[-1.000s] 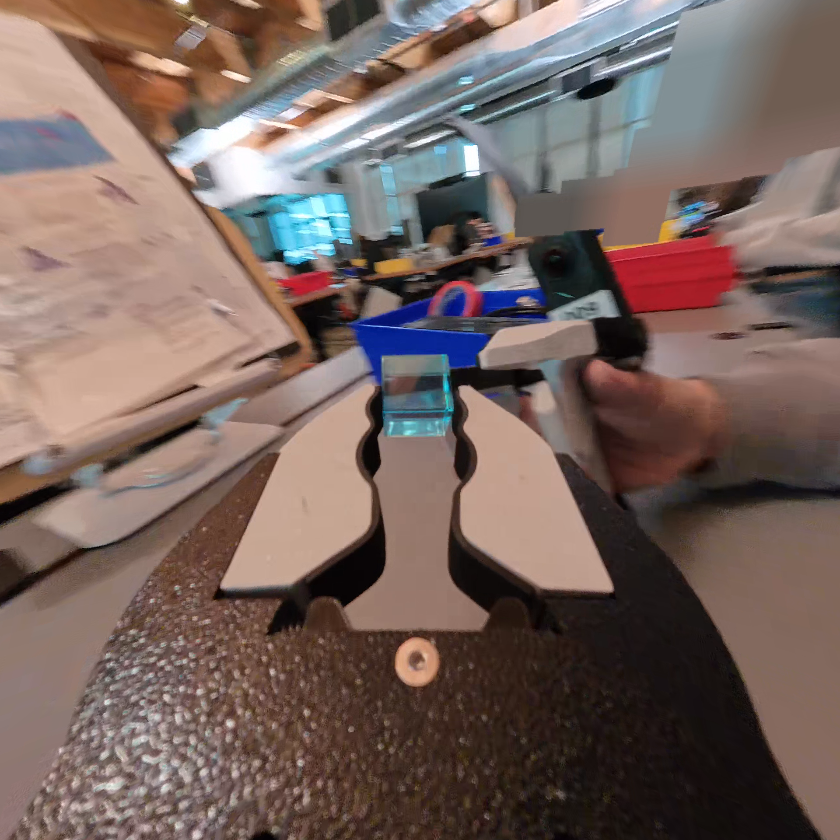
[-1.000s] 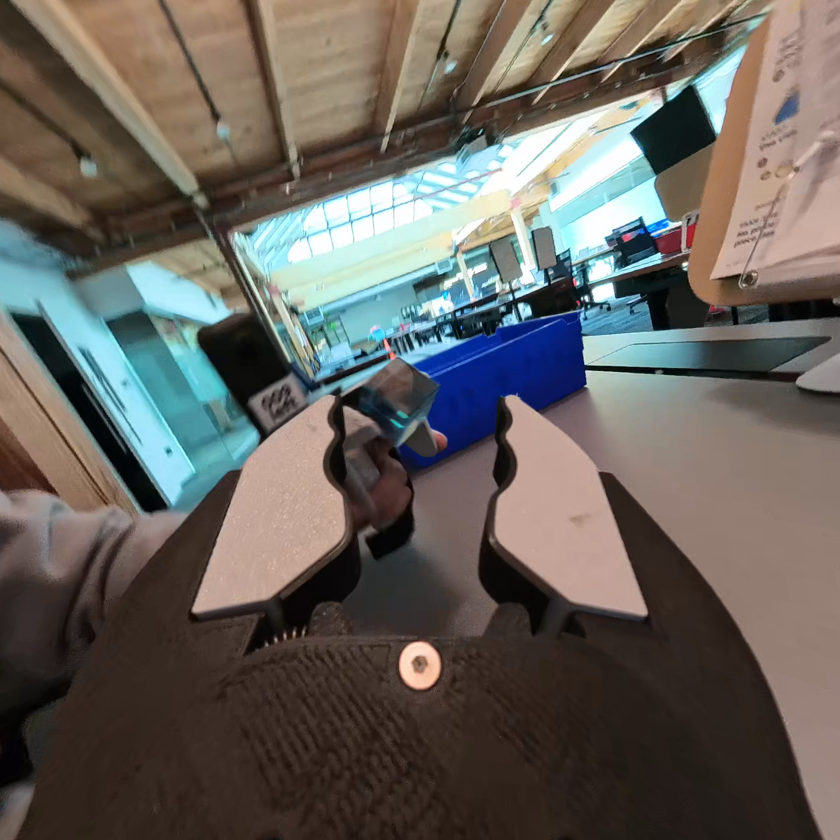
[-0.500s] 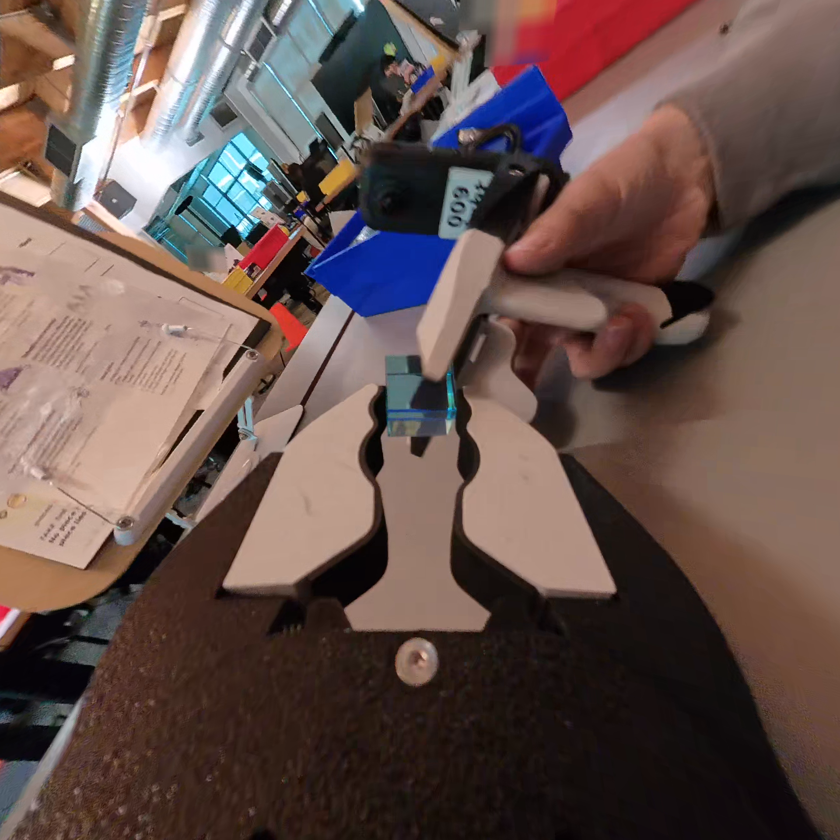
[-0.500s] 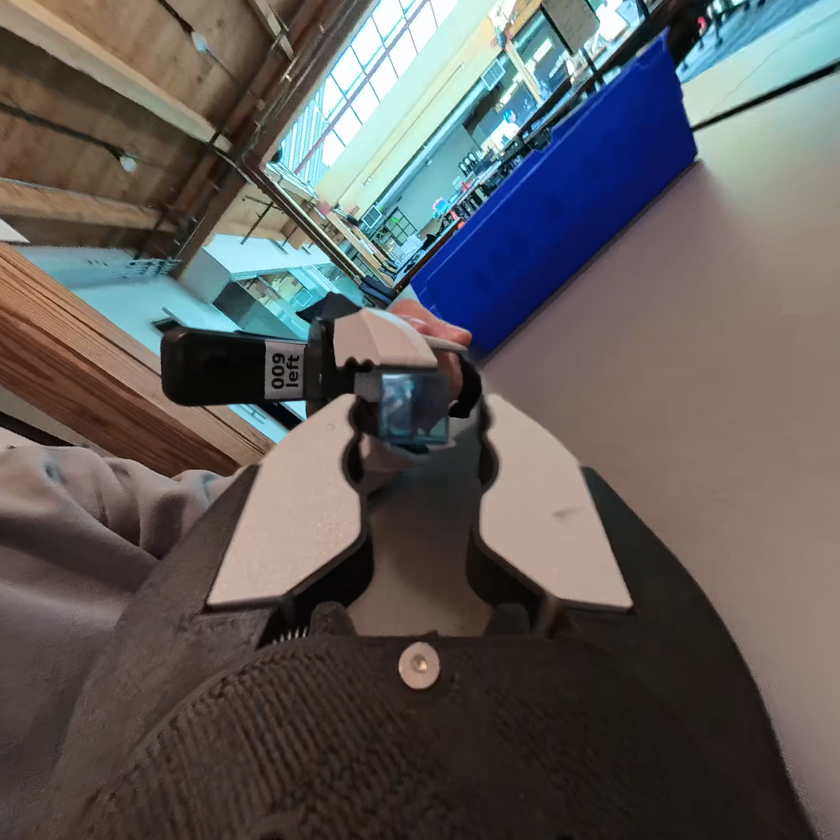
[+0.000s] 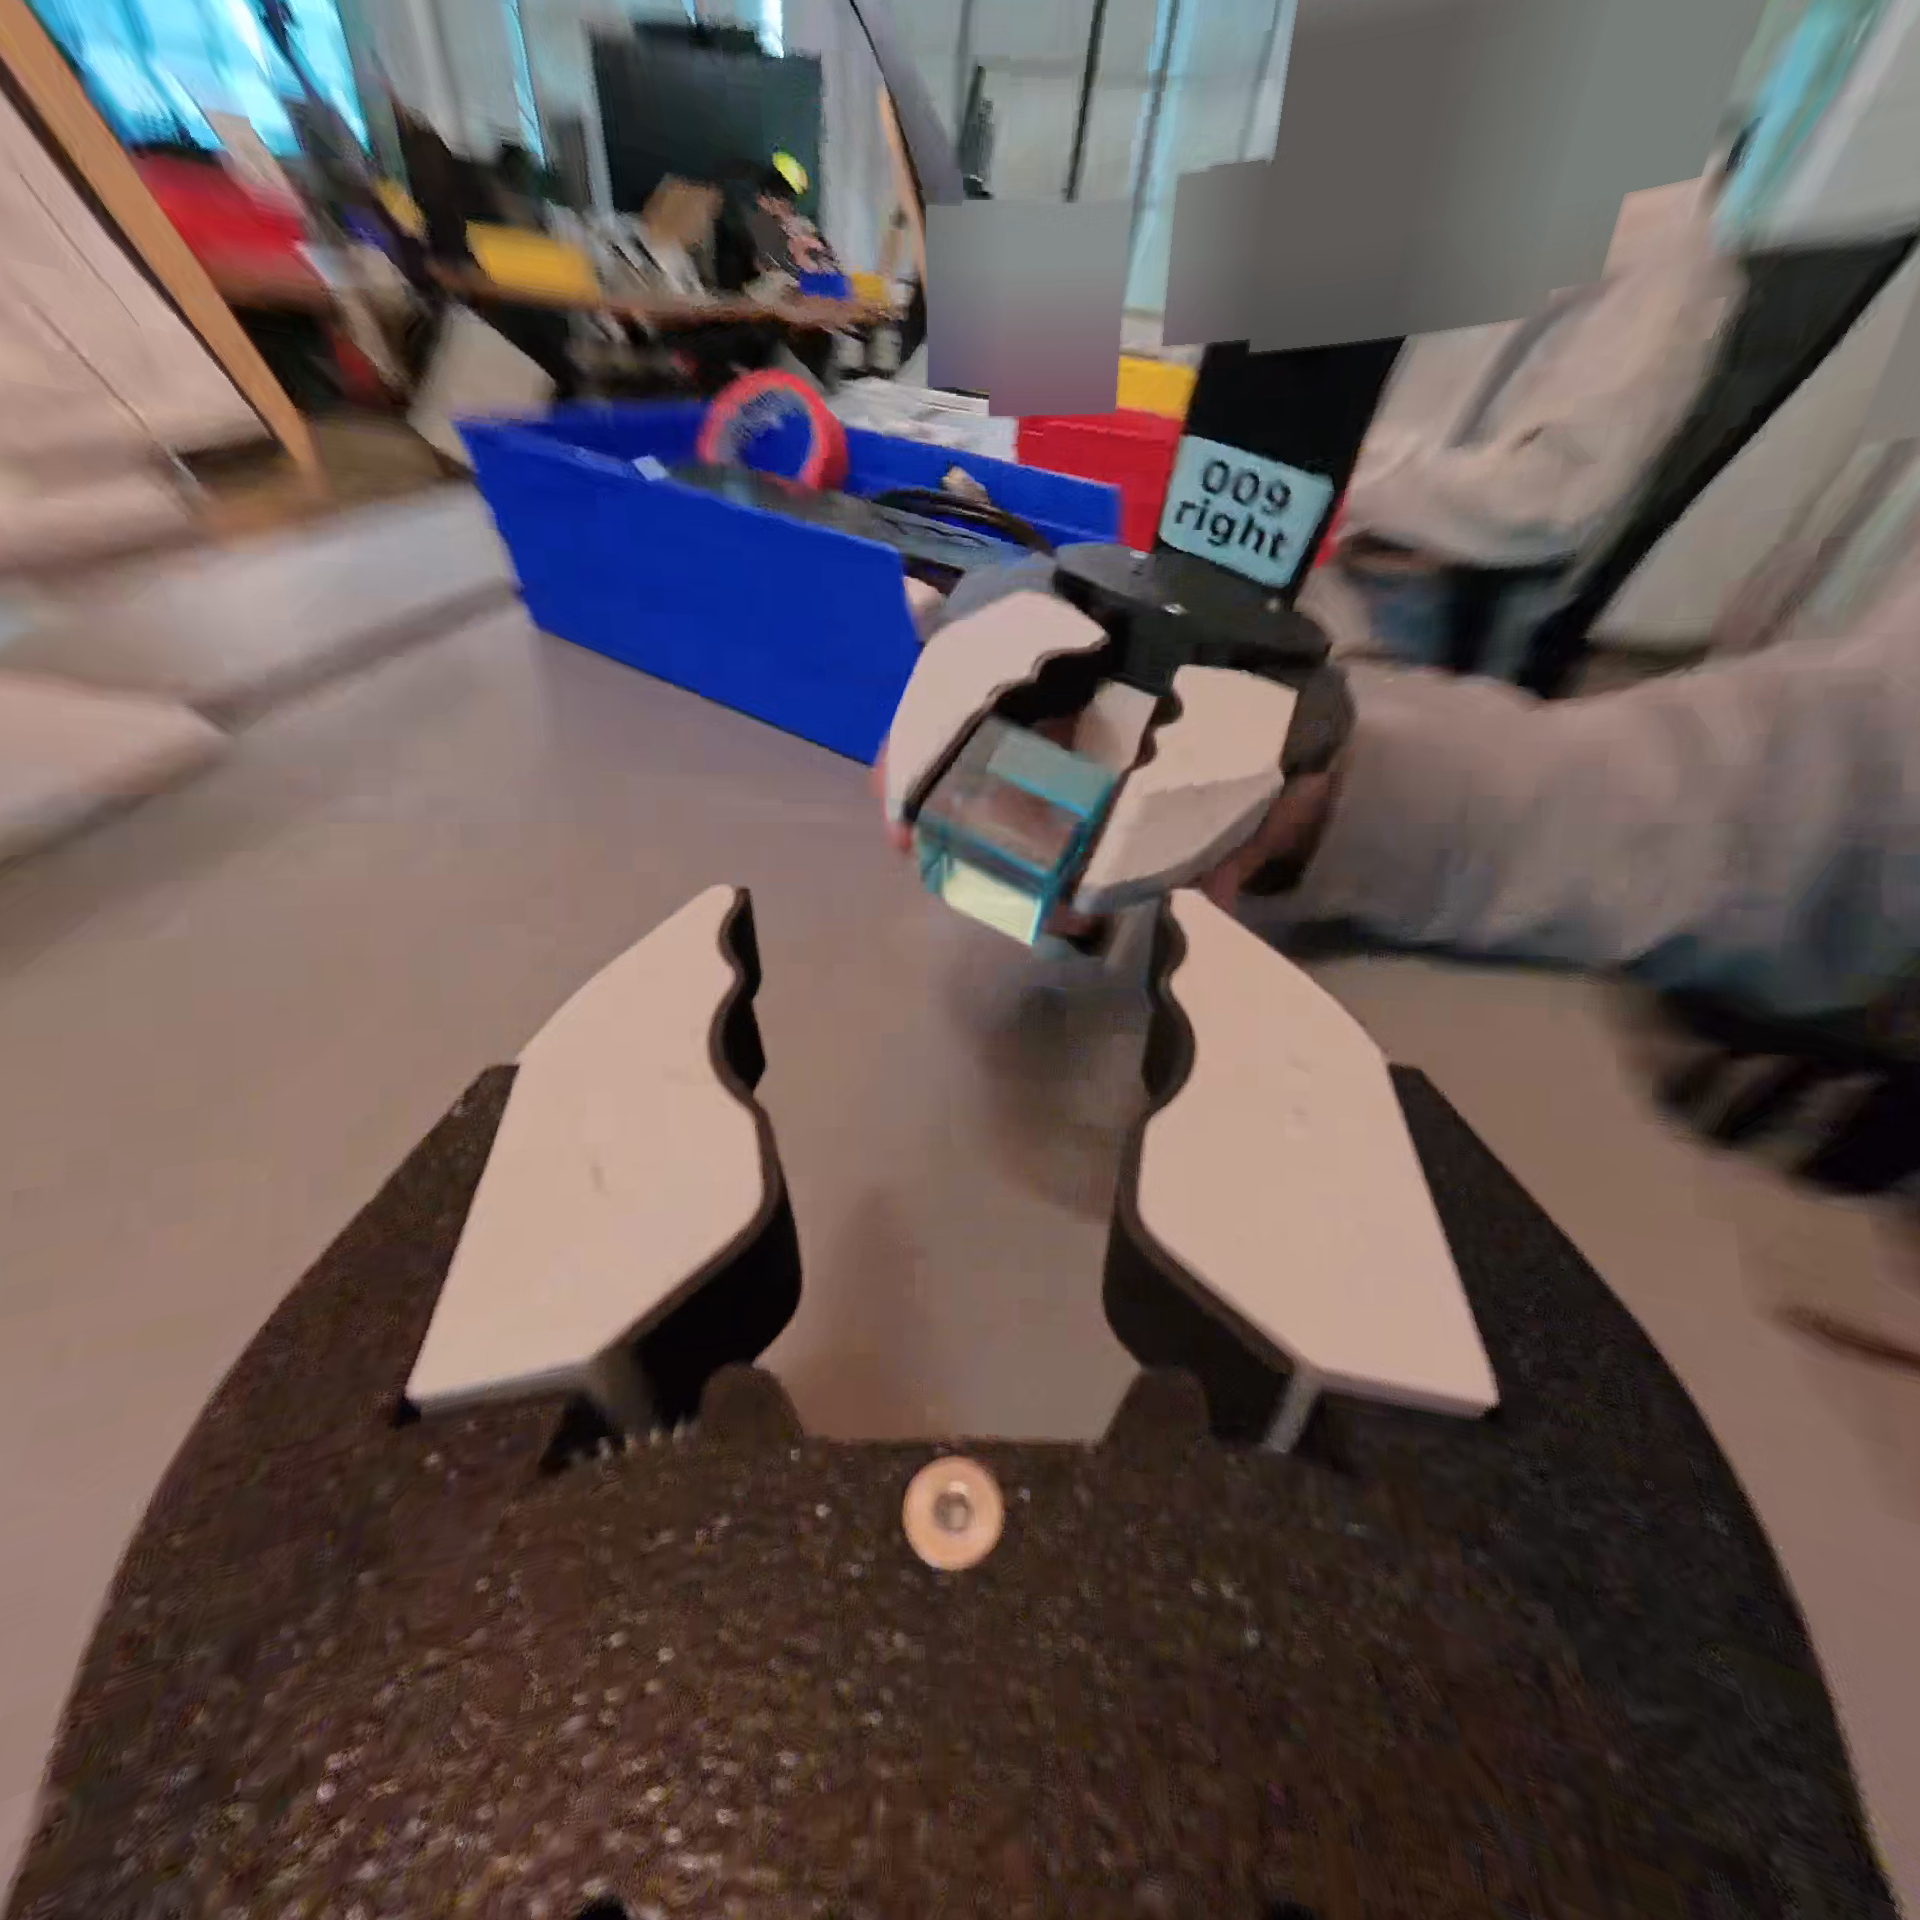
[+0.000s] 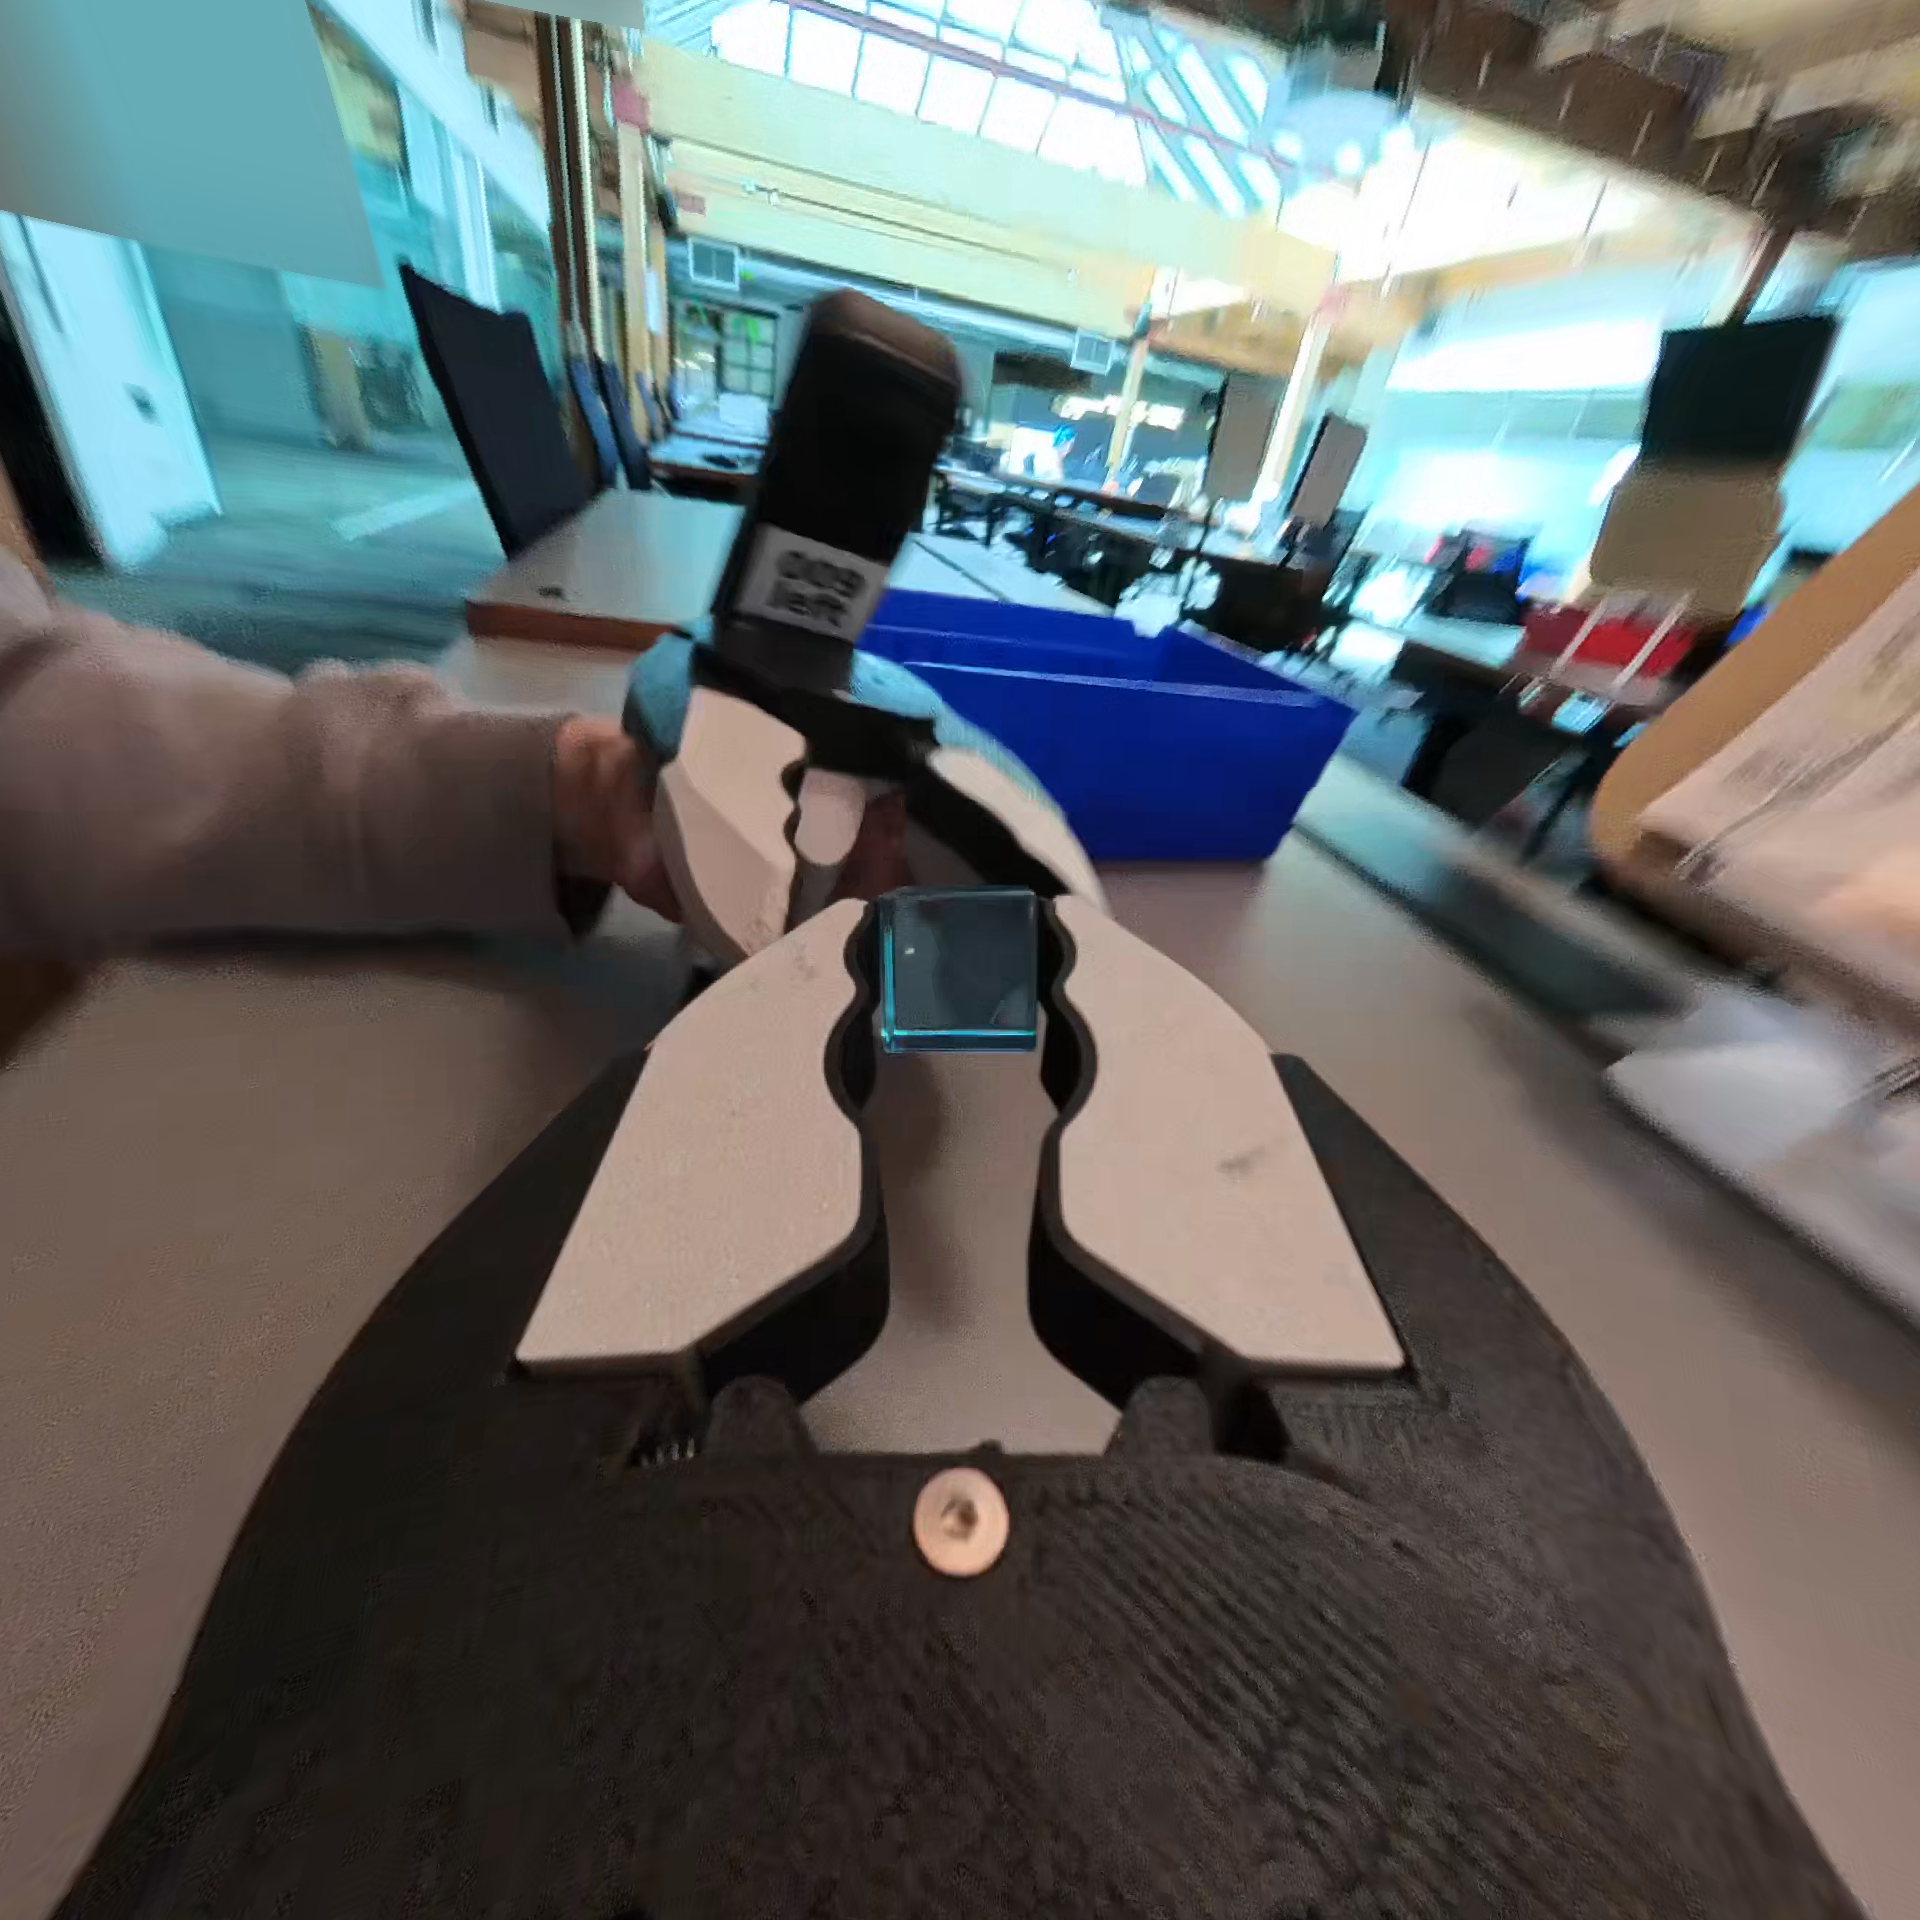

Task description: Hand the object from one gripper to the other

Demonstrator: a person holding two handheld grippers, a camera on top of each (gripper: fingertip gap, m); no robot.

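Observation:
A clear cube with teal edges (image 6: 958,971) sits pinched between the fingertips of my right gripper (image 6: 958,961), which is shut on it. In the left wrist view the same cube (image 5: 1006,844) shows in the right gripper (image 5: 1013,831), just ahead and right of my left fingertips. My left gripper (image 5: 951,925) is open and empty, its fingers spread wide over the grey table (image 5: 416,883). In the right wrist view the left gripper (image 6: 883,831) shows just behind the cube, open.
A blue bin (image 5: 707,592) with a red tape roll (image 5: 774,431) and dark items stands at the back of the table; it also shows in the right wrist view (image 6: 1122,748). A clipboard with papers (image 6: 1787,748) stands at the right. Sleeved arms hold both grippers.
The cube has passed from my left gripper to my right. The left gripper opened and drew back; the right gripper closed on the cube. Both views swung level with the table.

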